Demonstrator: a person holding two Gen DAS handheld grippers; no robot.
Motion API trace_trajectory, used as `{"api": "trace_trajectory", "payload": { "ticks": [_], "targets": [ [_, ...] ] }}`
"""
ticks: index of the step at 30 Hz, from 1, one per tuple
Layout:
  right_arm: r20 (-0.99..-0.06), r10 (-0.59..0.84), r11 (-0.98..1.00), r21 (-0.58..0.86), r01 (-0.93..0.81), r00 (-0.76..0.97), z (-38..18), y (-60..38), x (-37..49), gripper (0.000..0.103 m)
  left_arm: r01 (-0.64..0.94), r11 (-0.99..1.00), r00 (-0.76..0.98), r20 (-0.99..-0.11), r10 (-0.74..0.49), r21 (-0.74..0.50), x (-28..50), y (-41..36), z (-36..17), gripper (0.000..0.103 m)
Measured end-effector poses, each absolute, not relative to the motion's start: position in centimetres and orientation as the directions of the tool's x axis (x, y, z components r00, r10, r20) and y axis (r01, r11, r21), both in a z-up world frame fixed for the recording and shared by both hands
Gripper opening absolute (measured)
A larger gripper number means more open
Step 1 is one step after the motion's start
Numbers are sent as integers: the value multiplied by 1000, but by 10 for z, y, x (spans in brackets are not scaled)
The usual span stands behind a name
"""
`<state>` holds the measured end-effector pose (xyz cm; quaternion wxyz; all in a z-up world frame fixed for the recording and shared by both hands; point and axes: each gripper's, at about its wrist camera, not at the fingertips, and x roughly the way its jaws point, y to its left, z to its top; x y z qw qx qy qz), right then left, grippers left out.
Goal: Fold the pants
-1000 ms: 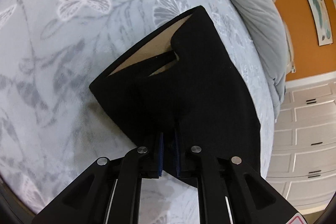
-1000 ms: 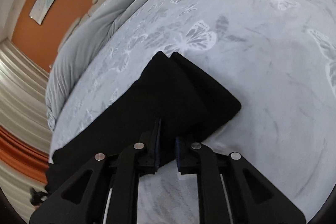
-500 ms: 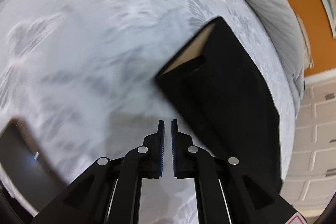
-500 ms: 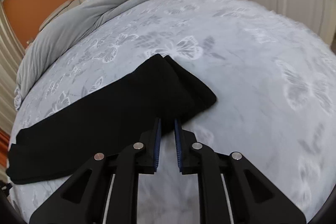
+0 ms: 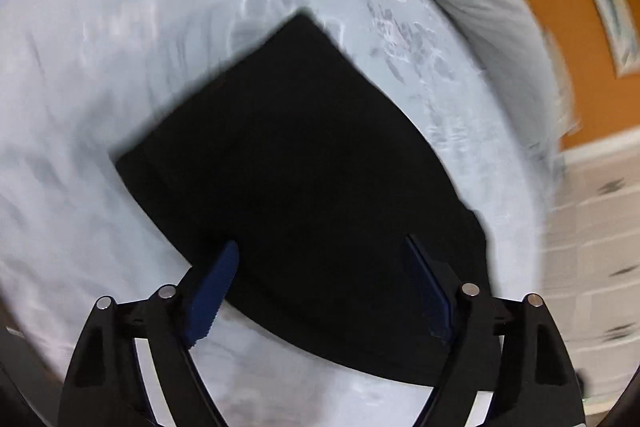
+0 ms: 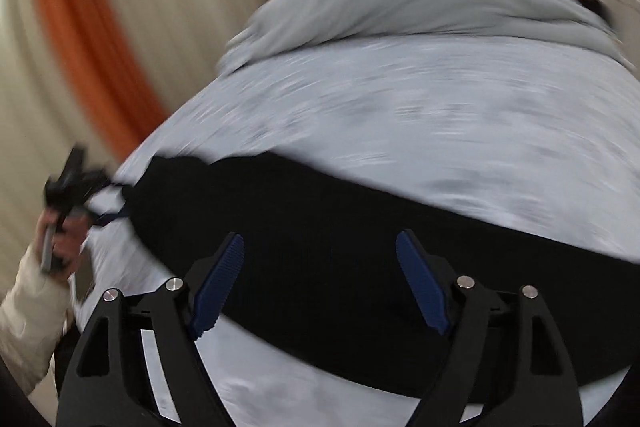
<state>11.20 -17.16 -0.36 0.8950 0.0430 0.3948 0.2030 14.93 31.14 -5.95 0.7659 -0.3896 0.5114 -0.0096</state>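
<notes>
Black pants (image 5: 304,195) laid flat across the bed (image 5: 100,87), stretched as a long band toward its near edge, well short of the grey duvet (image 6: 420,7) bunched at the head end. Left gripper (image 5: 322,293) opening, jaws spread wide above the pants, blue pads (image 5: 212,287) clear of the cloth. Right gripper (image 6: 320,281) likewise opening over the band, nothing clamped. Both views motion-blurred. Sleeve (image 6: 28,319) visible at the bed's left edge.

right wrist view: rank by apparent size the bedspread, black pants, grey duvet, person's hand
1. bedspread, largest area in frame.
2. black pants, a long band across the view; nearness to the camera inflates it.
3. grey duvet, farther off, so likely bigger than it looks.
4. person's hand, smallest, at the left edge.
</notes>
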Motion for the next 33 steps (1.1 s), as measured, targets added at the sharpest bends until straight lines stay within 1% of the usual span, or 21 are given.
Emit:
{"api": "trace_trajectory", "payload": {
  "ticks": [3,5,8,10,11,12,14,16,17,18,20,23,24,25,27,28,29,30,31,32,33],
  "targets": [
    [-743,458,830,160,-534,489,-30,-78,105,76,-344,735,502,-776,-381,-584,140,316,-53,79],
    [-770,462,780,117,-615,440,-51,-32,98,69,-323,767,515,-782,-350,-555,138,319,-46,81],
    [-796,457,752,108,-650,396,-73,6,108,69,-306,808,525,-797,-298,-503,137,322,-39,82],
    [-819,433,753,99,-651,376,-90,21,119,52,-322,817,498,-820,-283,-478,143,325,-48,82],
    [-832,423,756,105,-646,360,-97,26,125,22,-341,813,481,-831,-280,-472,144,329,-55,80],
    [-837,419,763,115,-636,352,-101,28,129,6,-350,806,480,-831,-283,-477,141,331,-57,80],
    [-818,466,739,151,-656,337,-90,34,123,4,-345,790,503,-811,-300,-506,131,338,-54,80],
    [-805,507,668,140,-731,309,-79,44,94,0,-310,794,557,-777,-294,-523,119,339,-35,80],
    [-806,553,602,210,-770,212,-84,48,80,0,-291,807,576,-768,-281,-514,116,335,-27,82],
    [-834,523,586,201,-785,177,-98,55,71,0,-281,817,582,-766,-272,-504,116,330,-24,82],
    [-863,451,610,112,-784,227,-113,54,63,0,-267,838,574,-777,-259,-476,125,313,-23,82],
    [-779,555,672,213,-709,292,-79,16,74,5,-269,839,516,-806,-290,-474,148,288,-47,82],
    [-749,579,694,244,-678,323,-65,-1,82,7,-282,846,495,-824,-276,-452,150,286,-55,82],
    [-719,591,724,273,-633,365,-49,-25,98,13,-317,855,461,-854,-239,-411,147,286,-66,79],
    [-725,526,798,241,-552,444,-37,-51,126,58,-325,859,480,-851,-212,-396,144,286,-74,78],
    [-743,457,846,193,-497,489,-35,-64,144,60,-340,878,468,-870,-153,-337,138,284,-71,73],
    [-764,367,894,132,-428,530,-36,-76,168,59,-376,889,430,-899,-82,-261,134,283,-73,72],
    [-769,346,905,122,-409,537,-38,-80,182,58,-398,882,409,-910,-74,-251,129,287,-80,72],
    [-771,346,907,129,-400,535,-40,-80,192,56,-370,890,441,-894,-84,-266,123,289,-84,73],
    [-771,349,911,144,-387,532,-44,-80,205,50,-332,915,449,-892,-60,-229,120,284,-83,73],
    [-776,362,905,161,-394,516,-49,-75,213,43,-319,926,451,-892,-40,-202,119,280,-82,73]
  ]
}}
